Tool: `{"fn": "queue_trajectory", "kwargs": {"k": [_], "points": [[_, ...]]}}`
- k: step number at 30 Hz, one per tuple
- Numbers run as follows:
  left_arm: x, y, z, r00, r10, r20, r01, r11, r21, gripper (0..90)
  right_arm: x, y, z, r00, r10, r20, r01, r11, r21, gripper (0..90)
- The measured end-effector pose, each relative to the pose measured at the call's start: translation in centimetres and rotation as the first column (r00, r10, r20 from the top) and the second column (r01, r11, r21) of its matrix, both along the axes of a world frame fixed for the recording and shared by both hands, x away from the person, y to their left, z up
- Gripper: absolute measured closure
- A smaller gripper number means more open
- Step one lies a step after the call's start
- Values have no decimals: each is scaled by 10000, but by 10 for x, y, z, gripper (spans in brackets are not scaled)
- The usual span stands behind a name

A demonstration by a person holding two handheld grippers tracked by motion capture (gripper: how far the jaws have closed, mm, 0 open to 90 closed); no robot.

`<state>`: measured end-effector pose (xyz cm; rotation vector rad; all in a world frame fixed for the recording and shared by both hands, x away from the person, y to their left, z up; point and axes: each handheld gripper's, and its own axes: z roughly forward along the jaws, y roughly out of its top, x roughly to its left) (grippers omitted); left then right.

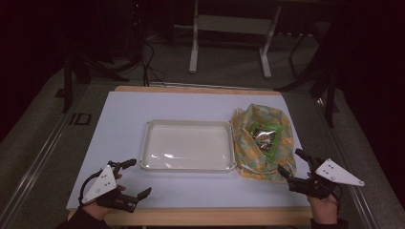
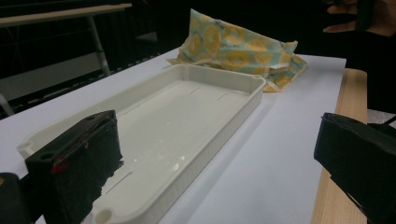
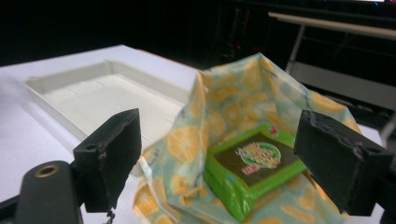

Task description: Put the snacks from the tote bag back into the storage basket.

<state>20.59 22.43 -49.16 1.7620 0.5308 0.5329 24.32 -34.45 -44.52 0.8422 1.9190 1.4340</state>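
Jaws of the right gripper (image 1: 292,163) are held wide apart just short of the green packet (image 3: 254,163) lying in the opened lemon-print bag (image 1: 260,140); nothing is clamped. The left gripper (image 1: 136,177) is likewise spread, near the white tray (image 1: 188,125).

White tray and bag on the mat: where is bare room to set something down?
The white tray is empty inside. The mat is bare left of the tray and along its far edge. The near strip is free between the left gripper and right gripper. The patterned bag, holding a green packet, crowds the right.

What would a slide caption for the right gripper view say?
Open right gripper faces a green packet lying in an opened lemon-print bag, beside a white tray.
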Motion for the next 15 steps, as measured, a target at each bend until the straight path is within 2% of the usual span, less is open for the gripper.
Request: {"fn": "queue_trajectory", "kwargs": {"k": [4,15], "points": [[-1,-2,-1,10000,-24,25,24,10000,16,10,0,-1,-2,9988,-327,-356,326,9995,-24,150],[-3,-4,0,10000,-10,43,10,10000,-84,10,-4,-4,9,9964,-846,-95,842,9956,-400,168]]}}
